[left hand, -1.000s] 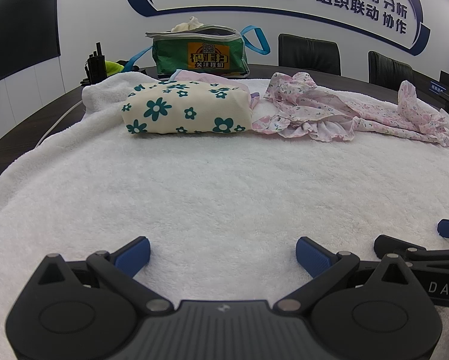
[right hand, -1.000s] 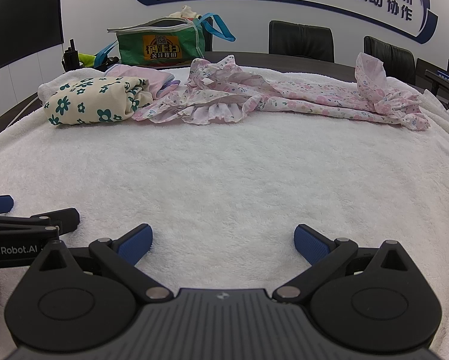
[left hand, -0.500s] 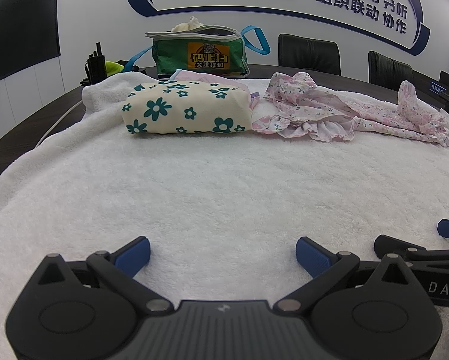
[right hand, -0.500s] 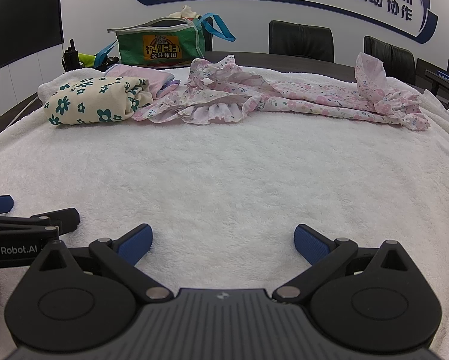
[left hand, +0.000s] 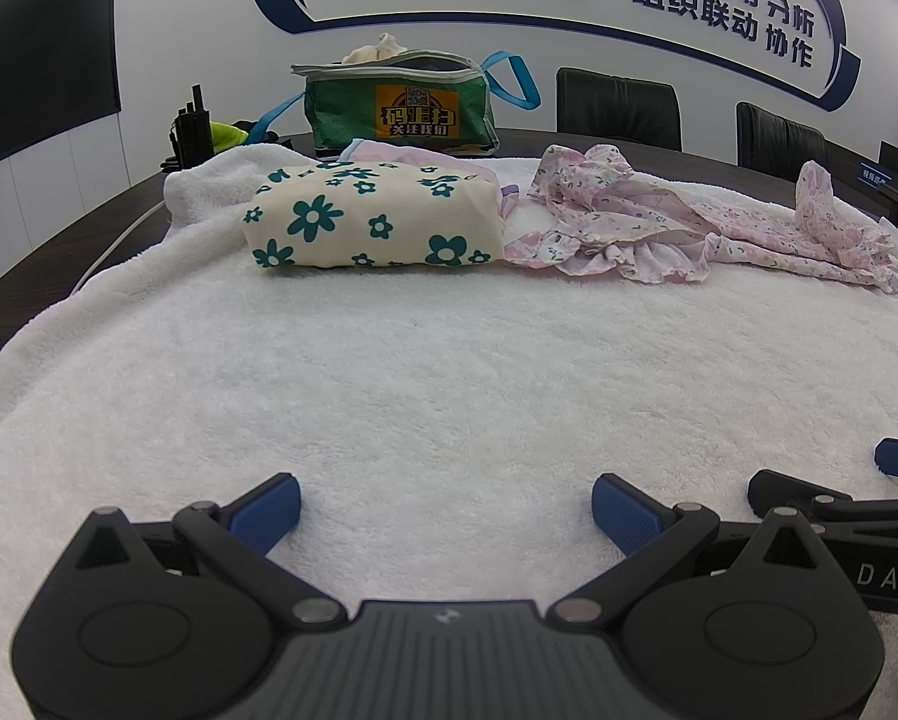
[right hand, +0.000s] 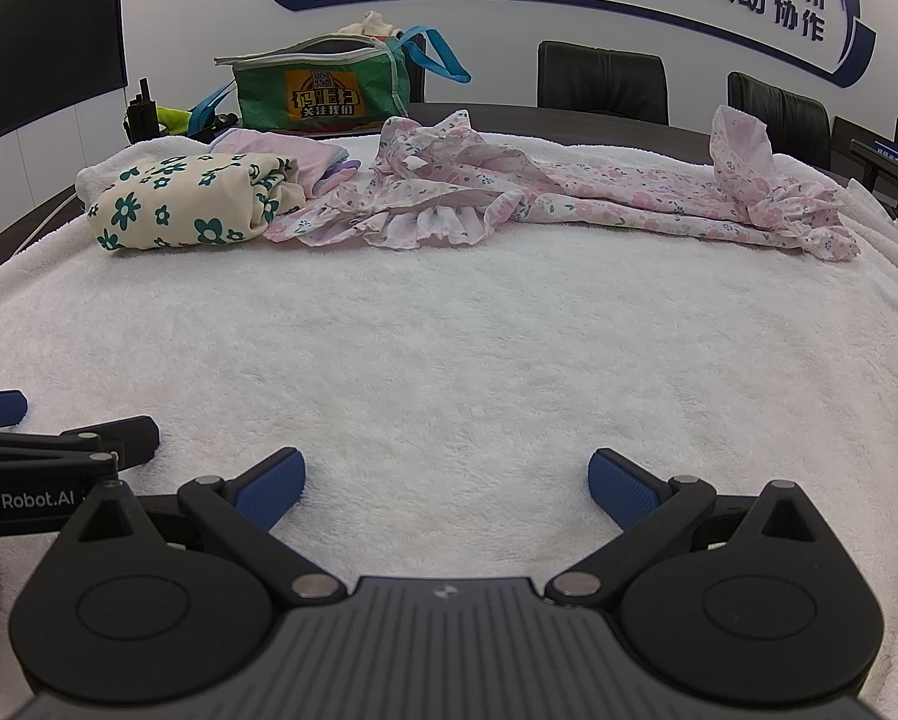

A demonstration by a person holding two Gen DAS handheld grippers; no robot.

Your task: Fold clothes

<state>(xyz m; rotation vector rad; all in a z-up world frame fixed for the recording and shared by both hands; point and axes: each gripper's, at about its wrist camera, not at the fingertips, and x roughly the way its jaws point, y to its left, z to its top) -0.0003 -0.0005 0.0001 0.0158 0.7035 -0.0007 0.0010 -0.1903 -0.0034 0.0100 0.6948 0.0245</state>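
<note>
Both claws rest low over the white fluffy towel (left hand: 449, 372) that covers the dark surface (left hand: 47, 264), the left claw (left hand: 446, 510) and the right claw (right hand: 446, 483) each spread wide with nothing between the blue pads. The crumpled pink floral garment with ruffled hems (right hand: 568, 192) lies at the far side of the towel, well apart from either claw, with its long axis running left to right across the view; the ruffled, bunched end points toward the folded cream cloth with teal flowers (left hand: 371, 216), which it appears to touch or nearly touch, while the other end rises in a loose peak at the right. A folded pale pink piece (right hand: 281, 150) sits just behind the cream one, and a green zippered bag with blue straps (left hand: 401, 105) stands beyond both. The main risk, as a judgement, is in the first pull: the thin fabric is twisted and layered (which edge belongs to which layer cannot be told), so a pinch may gather several layers or only a ruffle, and dragging it could disturb the folded stack beside it or rumple the towel underneath.
</note>
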